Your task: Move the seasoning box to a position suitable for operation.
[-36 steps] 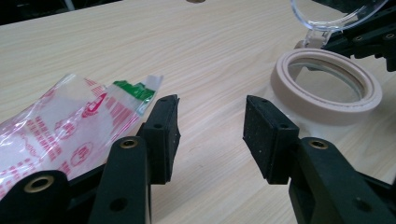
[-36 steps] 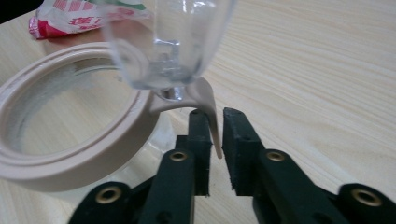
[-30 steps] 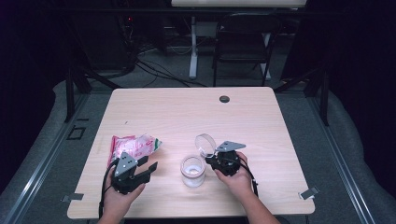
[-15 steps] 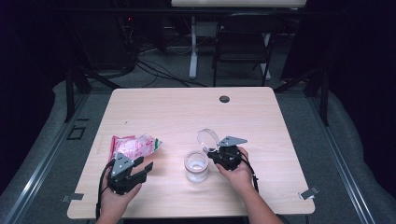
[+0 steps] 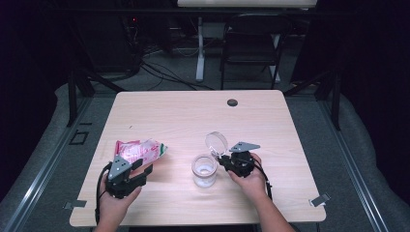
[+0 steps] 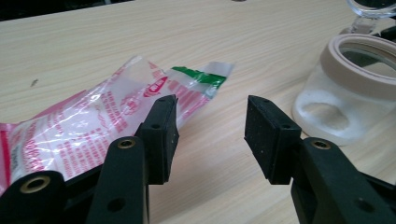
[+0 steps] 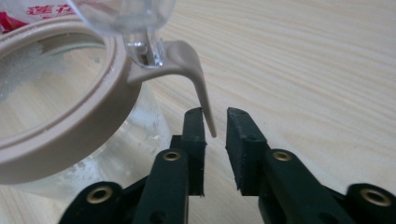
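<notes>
One jar (image 5: 204,170), one packet (image 5: 140,150), two hand-held grippers

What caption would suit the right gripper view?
Right gripper, jaws just opening, around the beige lever of an open-lidded glass jar.

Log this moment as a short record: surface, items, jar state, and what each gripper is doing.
surface: light wooden table
jar: clear glass jar with beige rim, hinged clear lid raised, white grains inside
bag: pink and clear plastic bag with green strip, lying flat, left of the jar
left gripper: jaws open, nothing between them, beside the bag's near end
right gripper: jaws have just been opening, narrow gap around the beige lever of the jar's lid; pads not pressing
other: small dark round disc near the far edge
</notes>
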Demonstrator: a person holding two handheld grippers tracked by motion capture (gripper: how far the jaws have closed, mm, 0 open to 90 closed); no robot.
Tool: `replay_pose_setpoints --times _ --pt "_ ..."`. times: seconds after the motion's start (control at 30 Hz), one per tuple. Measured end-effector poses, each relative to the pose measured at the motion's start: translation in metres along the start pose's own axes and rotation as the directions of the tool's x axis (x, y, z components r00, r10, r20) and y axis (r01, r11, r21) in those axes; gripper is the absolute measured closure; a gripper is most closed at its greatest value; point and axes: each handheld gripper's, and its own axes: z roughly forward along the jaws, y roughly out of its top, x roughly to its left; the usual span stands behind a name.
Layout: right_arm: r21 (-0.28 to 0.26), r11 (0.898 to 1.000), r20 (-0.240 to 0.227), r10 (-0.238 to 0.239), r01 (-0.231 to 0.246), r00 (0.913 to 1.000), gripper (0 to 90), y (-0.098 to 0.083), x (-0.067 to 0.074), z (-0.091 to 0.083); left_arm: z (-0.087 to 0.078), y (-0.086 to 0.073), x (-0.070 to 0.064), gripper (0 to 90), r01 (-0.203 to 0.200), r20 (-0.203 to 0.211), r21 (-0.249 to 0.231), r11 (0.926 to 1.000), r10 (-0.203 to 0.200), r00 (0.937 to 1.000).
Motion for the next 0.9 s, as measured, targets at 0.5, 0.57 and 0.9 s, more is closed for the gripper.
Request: replay_pose_setpoints --times 0.5,0.57,0.9 --pt "0.009 0.998 -0.029 0.056 -0.056 0.9980 79.7 -0.001 -0.004 -0.003 -0.014 -0.005 0.039 51.1 0.084 -0.080 -0.021 0.9962 -0.086 0.9931" --pt "-0.001 0.998 -0.050 0.059 -0.059 0.9970 76.0 -0.001 -0.003 -0.003 -0.015 -0.005 0.040 51.0 0.089 -0.083 -0.024 0.9957 -0.091 0.9924" --pt "0.011 0.999 -0.003 0.034 -0.034 0.9994 83.2 0.002 0.002 0.008 -0.021 -0.009 0.055 51.0 0.130 -0.121 -0.040 0.9907 -0.134 0.9836"
